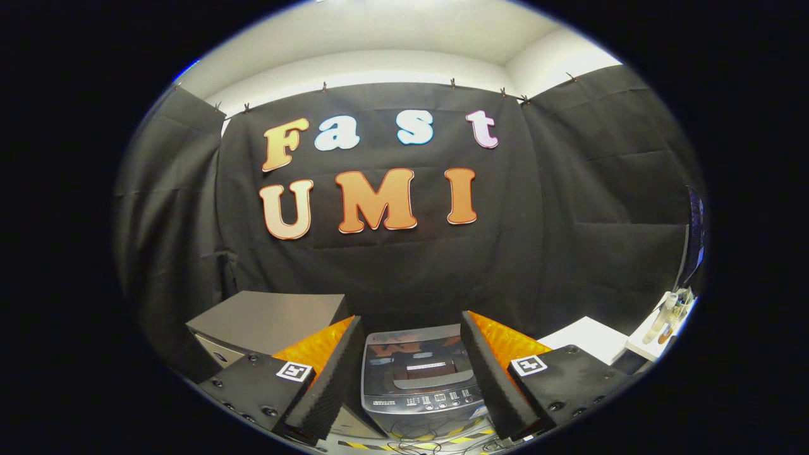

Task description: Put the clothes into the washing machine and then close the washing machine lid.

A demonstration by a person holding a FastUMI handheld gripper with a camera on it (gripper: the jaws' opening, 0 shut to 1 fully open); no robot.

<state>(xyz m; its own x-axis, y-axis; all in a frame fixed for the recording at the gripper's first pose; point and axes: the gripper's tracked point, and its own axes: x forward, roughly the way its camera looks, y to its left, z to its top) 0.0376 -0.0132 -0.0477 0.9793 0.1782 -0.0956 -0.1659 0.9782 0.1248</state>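
A grey top-loading washing machine [420, 376] stands below and ahead, seen between my two fingers. Its glossy lid [417, 357] lies flat and closed, and a control panel [436, 399] runs along its near edge. My gripper [412, 332] hangs above and in front of the machine, open, with nothing between the fingers. I see no clothes in this view.
A grey box-like appliance [265, 319] sits left of the washer. A white surface [588, 338] lies to its right, with small bottles [667, 316] and a dark screen [694, 237] further right. Cables and yellow-black tape [436, 442] lie on the floor before the machine.
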